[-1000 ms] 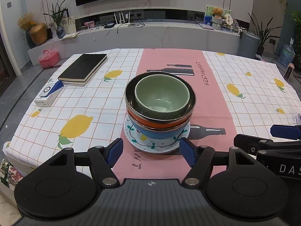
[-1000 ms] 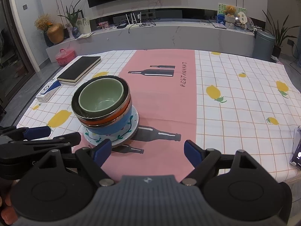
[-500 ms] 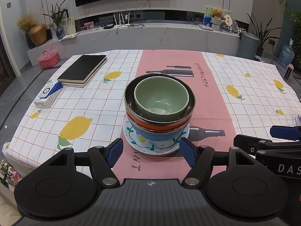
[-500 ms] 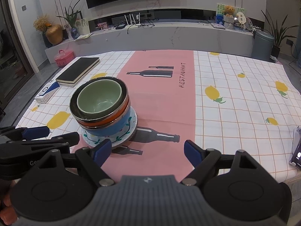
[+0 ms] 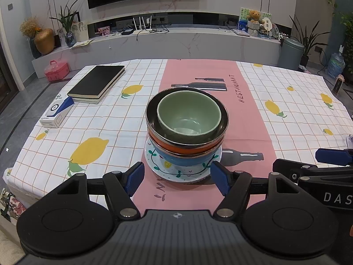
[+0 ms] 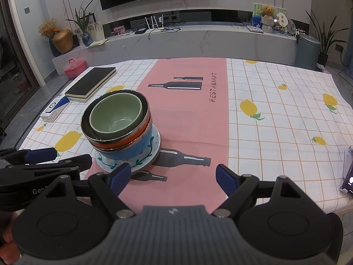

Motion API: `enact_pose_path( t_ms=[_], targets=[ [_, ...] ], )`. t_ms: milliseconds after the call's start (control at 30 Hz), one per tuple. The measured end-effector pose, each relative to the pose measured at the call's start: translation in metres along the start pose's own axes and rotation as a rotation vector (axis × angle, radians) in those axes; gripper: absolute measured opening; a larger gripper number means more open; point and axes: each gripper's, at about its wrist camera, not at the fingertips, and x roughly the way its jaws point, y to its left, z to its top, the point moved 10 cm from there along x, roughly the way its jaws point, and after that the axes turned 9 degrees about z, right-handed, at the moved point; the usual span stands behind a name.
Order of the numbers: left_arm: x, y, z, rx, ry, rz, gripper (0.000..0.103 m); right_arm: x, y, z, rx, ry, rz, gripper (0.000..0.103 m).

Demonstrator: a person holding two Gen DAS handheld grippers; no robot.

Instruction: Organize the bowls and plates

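We see a stack of dishes on the pink strip of the tablecloth (image 5: 66, 119): a green bowl (image 5: 188, 116) sits inside a metal bowl (image 5: 152, 119), which rests on an orange bowl (image 5: 176, 149), then a blue bowl (image 5: 187, 161), and all of it stands on a plate (image 5: 154, 165) painted with vines.

From the left wrist view, our left gripper (image 5: 177, 174) has its jaws spread wide, with nothing between them. The stack stands straight ahead of it, centred between the two blue fingertips (image 5: 135, 176), and the near rim of the plate sits just beyond the tips; we cannot tell whether they touch it. The right gripper shows at the right edge of this view, beside the left one.

From the right wrist view, our right gripper (image 6: 173, 176) is also spread apart and holds nothing. Here the stack lies ahead and to the left, so that the plate (image 6: 106, 165) is just past the left fingertip (image 6: 120, 175), while the right fingertip points at bare pink cloth. The green bowl (image 6: 114, 114) is on top in this view too.

Further back on the left of the table we see a black notebook (image 5: 97, 84) and a small blue and white box (image 5: 57, 114), both well apart from the stack.
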Motion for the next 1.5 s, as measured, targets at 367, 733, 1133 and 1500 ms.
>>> enact_pose_path(
  t_ms=[367, 733, 1133, 1500],
  targets=[
    [-0.0004, 0.0000, 0.0004, -0.002, 0.001, 0.000, 0.080, 0.0009, -0.0001, -0.0013, 0.005, 0.002, 0.001, 0.083],
    [0.0001, 0.0004, 0.0004, -0.001, 0.000, 0.001, 0.080, 0.0020, -0.0005, -0.0019, 0.010, 0.003, 0.000, 0.083],
    [-0.0006, 0.0033, -0.0019, -0.009, 0.010, 0.001, 0.080, 0.0021, 0.0002, -0.0024, 0.014, 0.004, 0.000, 0.083],
    [0.0002, 0.0026, -0.0020, -0.008, 0.007, 0.006, 0.080, 0.0023, 0.0004, -0.0032, 0.016, 0.007, -0.001, 0.083]
  ],
)
